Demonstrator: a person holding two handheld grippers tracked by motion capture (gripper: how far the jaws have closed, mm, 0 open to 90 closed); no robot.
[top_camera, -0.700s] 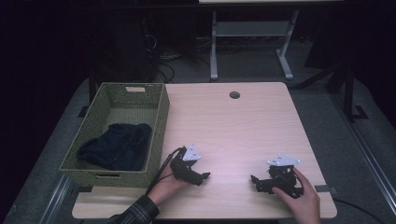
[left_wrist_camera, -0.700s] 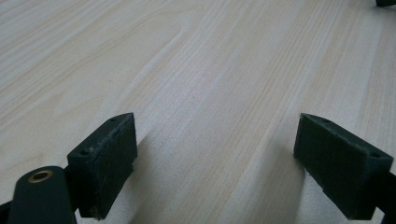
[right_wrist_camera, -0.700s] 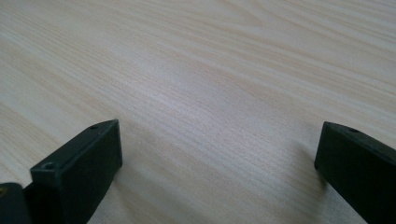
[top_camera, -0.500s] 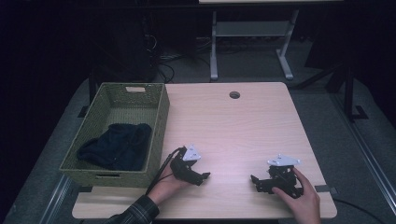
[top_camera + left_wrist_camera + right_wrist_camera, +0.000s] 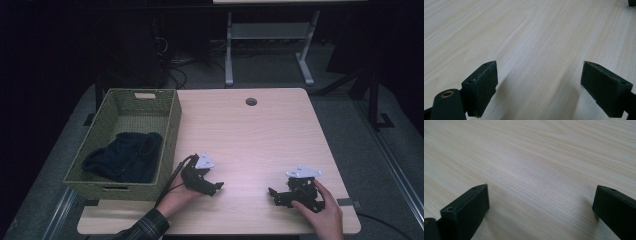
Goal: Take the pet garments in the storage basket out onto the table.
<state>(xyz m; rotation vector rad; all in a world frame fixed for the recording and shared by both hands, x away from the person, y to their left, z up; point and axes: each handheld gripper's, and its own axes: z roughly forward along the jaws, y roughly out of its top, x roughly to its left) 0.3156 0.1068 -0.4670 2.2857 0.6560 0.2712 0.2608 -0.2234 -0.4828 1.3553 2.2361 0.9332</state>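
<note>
Light wood-grain table (image 5: 260,135) occupied the centre of the high view. Round cable hole (image 5: 251,101) sat near its far edge, slightly right of centre of the frame. Small dark strip (image 5: 348,203) lay at the table's lower right edge; material could not be told. Grey floor (image 5: 360,130) surrounded the table. White-legged frame (image 5: 229,55) stood beyond the table, top centre of the frame, its two legs reaching down to the floor. Loose cables (image 5: 175,70) lay on the floor to its left, upper left of centre. Dark stand (image 5: 372,100) stood at the right edge. Background beyond was too dark to read. Both gripper views showed the same pale grain running diagonally.
</note>
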